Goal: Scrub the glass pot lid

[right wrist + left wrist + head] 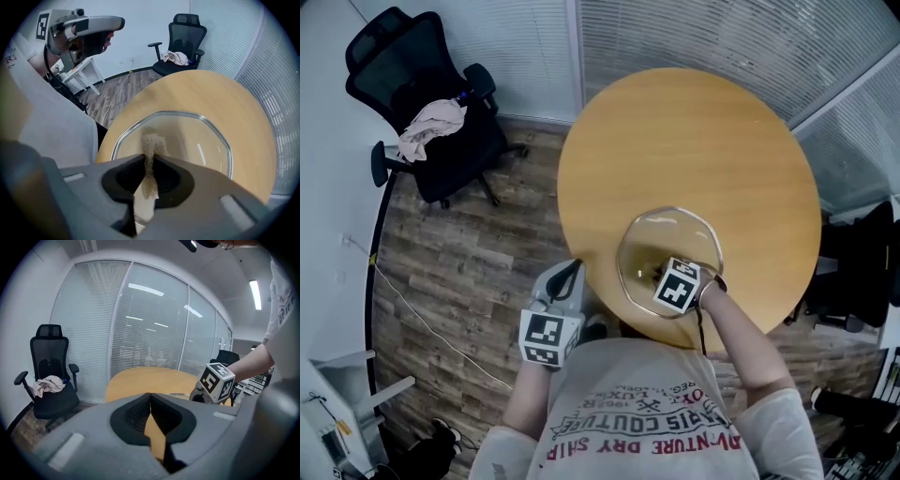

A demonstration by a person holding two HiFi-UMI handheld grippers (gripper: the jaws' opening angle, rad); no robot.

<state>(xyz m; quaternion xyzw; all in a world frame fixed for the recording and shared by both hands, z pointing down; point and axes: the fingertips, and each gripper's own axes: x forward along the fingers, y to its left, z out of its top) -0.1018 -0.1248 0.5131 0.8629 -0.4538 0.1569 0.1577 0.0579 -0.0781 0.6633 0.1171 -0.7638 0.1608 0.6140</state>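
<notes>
Downward, right gripper [150,158] pinching scrub pad [152,140], over lid [204,136]

wood floor [459,272] | blinds [712,37] | black office chair [422,94]

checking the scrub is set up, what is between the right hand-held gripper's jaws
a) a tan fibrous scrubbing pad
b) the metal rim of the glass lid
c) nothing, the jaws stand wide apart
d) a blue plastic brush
a: in the right gripper view the right hand-held gripper is shut on a tan fibrous scrubbing pad, whose end pokes out over the clear glass pot lid lying on the round wooden table.
</notes>
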